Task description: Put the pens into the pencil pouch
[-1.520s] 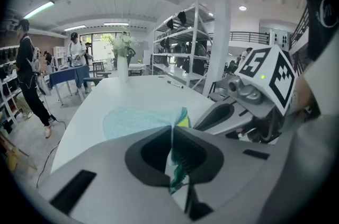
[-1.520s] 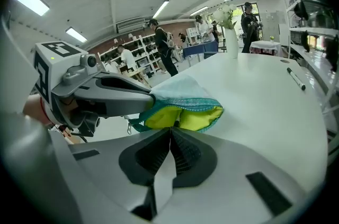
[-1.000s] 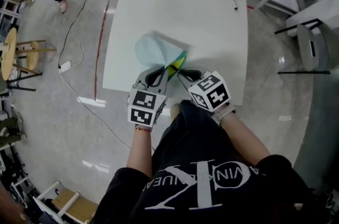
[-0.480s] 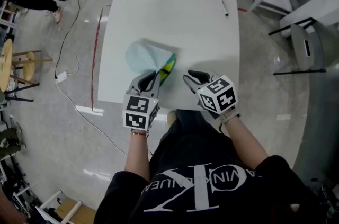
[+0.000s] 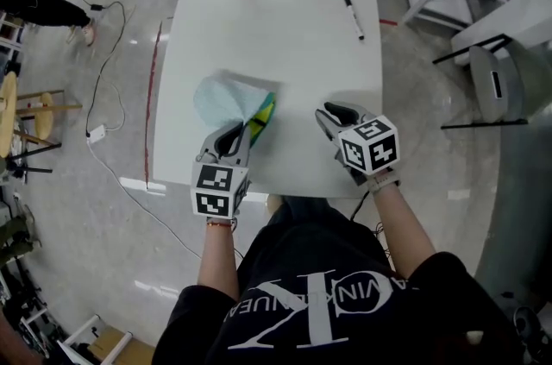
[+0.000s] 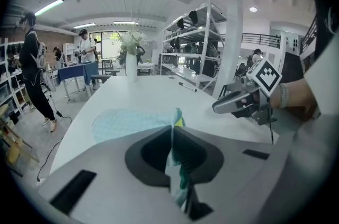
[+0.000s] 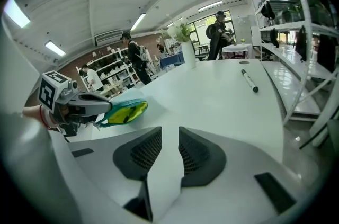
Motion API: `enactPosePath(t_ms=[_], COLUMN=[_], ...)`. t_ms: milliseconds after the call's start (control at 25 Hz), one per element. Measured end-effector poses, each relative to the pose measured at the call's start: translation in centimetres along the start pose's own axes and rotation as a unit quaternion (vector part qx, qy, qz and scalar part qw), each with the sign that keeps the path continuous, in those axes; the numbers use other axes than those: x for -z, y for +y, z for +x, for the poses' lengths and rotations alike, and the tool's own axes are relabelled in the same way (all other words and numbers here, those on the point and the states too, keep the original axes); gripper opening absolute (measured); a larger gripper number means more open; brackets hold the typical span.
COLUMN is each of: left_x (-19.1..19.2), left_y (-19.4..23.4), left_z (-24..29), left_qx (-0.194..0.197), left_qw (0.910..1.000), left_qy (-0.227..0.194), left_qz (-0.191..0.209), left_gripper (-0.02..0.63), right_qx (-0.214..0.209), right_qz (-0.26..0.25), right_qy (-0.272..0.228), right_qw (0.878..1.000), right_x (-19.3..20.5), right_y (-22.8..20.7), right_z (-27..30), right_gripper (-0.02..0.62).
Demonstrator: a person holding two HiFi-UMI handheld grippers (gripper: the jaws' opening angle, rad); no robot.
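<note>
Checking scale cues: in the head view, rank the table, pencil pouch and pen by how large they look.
Largest: table.
Next: pencil pouch.
Smallest: pen, though it lies farther from the camera.

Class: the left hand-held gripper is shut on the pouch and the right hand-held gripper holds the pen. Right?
No: the right gripper view shows the right hand-held gripper empty, its jaws just opened wider; the pen lies on the table. The rest stands.
</note>
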State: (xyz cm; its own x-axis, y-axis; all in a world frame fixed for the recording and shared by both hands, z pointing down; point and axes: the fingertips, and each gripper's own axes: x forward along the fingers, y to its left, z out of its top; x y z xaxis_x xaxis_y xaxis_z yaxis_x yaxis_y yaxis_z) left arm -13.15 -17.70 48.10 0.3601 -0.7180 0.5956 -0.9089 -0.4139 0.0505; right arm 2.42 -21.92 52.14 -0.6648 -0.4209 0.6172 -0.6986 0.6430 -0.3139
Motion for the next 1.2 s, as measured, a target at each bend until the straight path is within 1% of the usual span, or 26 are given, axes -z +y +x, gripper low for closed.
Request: enactPosePath(t_ms=[200,360,520,720,840,1000,1080,1200], left_x=[-0.5,-1.2,-1.7,-2.3,-2.6,-2.8,-2.9,-2.9], left_y=[0.7,1.4,1.7,1.6,1.7,2.0,2.0,1.8], left_z=[0.8,1.5,2.4,3.5,3.9,4.3,4.6,4.8], left_qx=[-0.007,-0.016,-0.023,-0.025,-0.027,-0.031,-0.033,-0.037], left_qw=[1.0,0.9999,0.9996,0.9995,0.9994,0.9992,0.9991,0.9989], left_qy=[0.004,0.006,0.005,0.007,0.011,0.017,0.018,0.02], left_qz=[-0.001,-0.003,-0.013,-0.018,-0.02,-0.017,-0.018,-0.02], left_gripper=[0.014,0.014,0.014,0.014,0.014,0.014,0.014,0.014], right_qx=[0.028,0.05,0.069,0.107,0.128,0.16,0.171,0.178], right_qz=[-0.007,-0.031,-0.049,-0.063,-0.065,-0.07,-0.061,-0.044], right_qy=[-0.008,-0.005,-0.004,-0.01,-0.013,-0.002,0.004,0.012], right_qw=[1.0,0.998,0.996,0.992,0.99,0.985,0.983,0.983], right_x=[-2.0,-3.6,-5.0,-6.9,-8.1,-9.0,-9.1,-8.9], right_y=[-4.3,-7.9,-11.6,-15.8,-18.0,-20.7,-22.2,-23.7], right_z=[0.2,0.5,0.7,1.1,1.6,2.8,3.4,4.1], right_gripper=[0.109,0.114,0.12,0.131,0.138,0.154,0.156,0.155])
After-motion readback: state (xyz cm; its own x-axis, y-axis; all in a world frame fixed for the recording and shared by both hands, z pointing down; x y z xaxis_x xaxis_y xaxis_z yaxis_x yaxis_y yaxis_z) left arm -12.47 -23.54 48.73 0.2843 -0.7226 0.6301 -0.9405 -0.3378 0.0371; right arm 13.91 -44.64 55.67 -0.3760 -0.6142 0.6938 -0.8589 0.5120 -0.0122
